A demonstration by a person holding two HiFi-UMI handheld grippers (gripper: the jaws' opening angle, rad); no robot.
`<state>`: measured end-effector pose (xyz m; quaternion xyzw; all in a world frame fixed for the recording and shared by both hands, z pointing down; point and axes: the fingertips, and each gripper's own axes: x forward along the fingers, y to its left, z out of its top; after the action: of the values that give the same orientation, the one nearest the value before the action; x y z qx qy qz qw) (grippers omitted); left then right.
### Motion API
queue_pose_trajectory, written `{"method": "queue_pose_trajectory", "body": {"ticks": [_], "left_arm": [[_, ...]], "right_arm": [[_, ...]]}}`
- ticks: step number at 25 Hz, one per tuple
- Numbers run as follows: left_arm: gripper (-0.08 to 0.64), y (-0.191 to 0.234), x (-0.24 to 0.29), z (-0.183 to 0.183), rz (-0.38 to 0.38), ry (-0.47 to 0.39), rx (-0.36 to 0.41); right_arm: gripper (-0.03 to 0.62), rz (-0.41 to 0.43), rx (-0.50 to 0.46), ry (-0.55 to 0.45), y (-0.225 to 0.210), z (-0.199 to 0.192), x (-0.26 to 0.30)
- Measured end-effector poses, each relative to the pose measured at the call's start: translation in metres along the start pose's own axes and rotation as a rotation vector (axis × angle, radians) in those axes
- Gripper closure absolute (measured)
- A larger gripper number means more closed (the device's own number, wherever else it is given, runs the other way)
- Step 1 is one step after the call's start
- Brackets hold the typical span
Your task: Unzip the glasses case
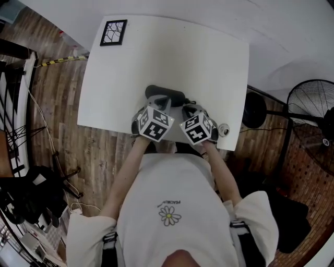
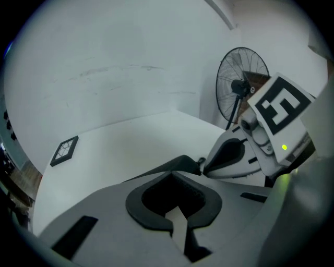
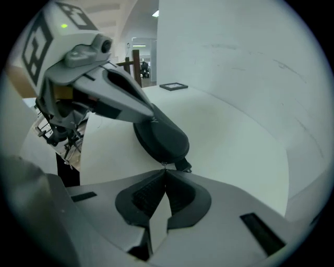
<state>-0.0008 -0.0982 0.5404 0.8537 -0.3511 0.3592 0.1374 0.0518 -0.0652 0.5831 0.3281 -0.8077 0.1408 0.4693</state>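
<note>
An indoor workroom that looks like a lab or test space rather than a home. A plain white table [image 1: 172,57] stands against a bare white wall [image 2: 104,62] on a wood-plank floor [image 1: 57,94]. A black-framed pattern card [image 1: 113,32] lies at one corner of the table. Loose cables [image 1: 44,130] trail over the floor, and a strip of yellow-and-black tape [image 1: 60,60] lies near the table. A black standing fan [image 1: 313,112] is beside the table. Dark bags or equipment [image 1: 26,198] are heaped on the floor. In the right gripper view, a larger hall with ceiling lights [image 3: 156,14] opens past the table.
</note>
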Motion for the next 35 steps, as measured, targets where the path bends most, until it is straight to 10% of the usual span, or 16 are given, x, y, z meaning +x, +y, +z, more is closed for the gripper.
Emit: {"method": "queue_pose_trajectory", "body": {"ticks": [19,29,35], "left_arm": [[0.546,0.01,0.016,0.009,-0.007,0.049,-0.005],[0.548,0.009,0.019,0.008,-0.053,0.074,0.021],[0.548,0.013,0.02,0.01,-0.075,0.07,0.005]], "right_arm": [[0.586,0.027,-0.099,0.008,-0.044,0.005,0.008],[0.586,0.152,-0.684,0.035,-0.054,0.029,0.028],[0.584,0.135,-0.76,0.043,-0.055,0.032,0.033]]}}
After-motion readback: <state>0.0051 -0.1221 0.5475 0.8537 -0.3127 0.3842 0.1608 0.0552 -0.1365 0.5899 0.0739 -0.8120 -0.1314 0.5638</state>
